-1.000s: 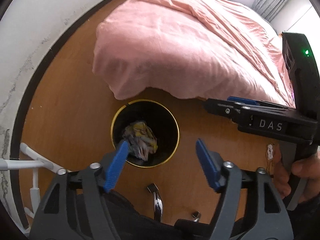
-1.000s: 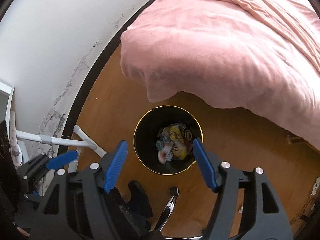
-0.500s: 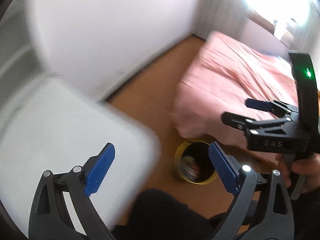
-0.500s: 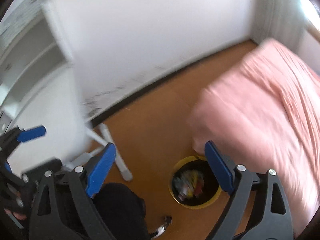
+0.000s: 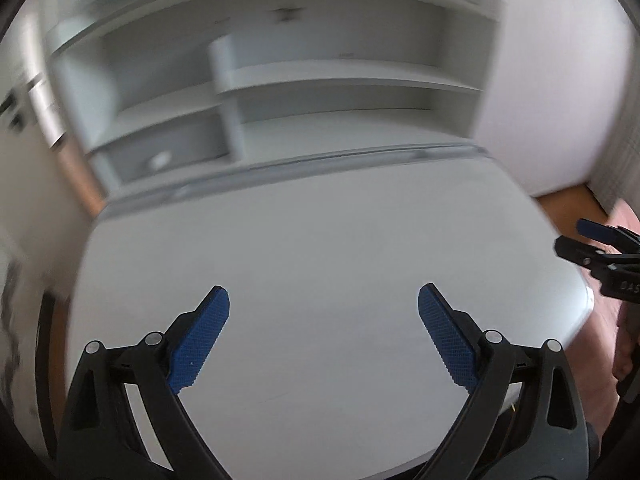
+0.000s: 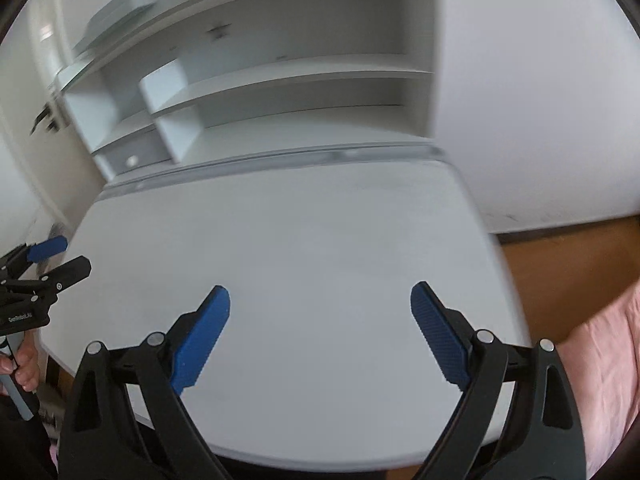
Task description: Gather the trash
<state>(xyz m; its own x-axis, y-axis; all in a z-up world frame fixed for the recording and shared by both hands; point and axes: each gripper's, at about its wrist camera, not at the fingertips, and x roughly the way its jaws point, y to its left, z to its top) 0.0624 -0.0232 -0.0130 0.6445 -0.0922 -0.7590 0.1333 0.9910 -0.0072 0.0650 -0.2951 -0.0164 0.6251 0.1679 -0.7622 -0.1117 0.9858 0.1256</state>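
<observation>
Both grippers empty over the white desk (image 5: pixel 320 264)

No trash visible on it — left gripper (image 5: pixel 323 322) and right gripper (image 6: pixel 320 320) jaws apart; collecting looks finished.

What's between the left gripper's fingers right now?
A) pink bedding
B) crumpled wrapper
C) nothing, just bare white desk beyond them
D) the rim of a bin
C: in the left wrist view the left gripper stands wide open with nothing between its blue pads, and only the bare white desk top shows through the gap.
</observation>
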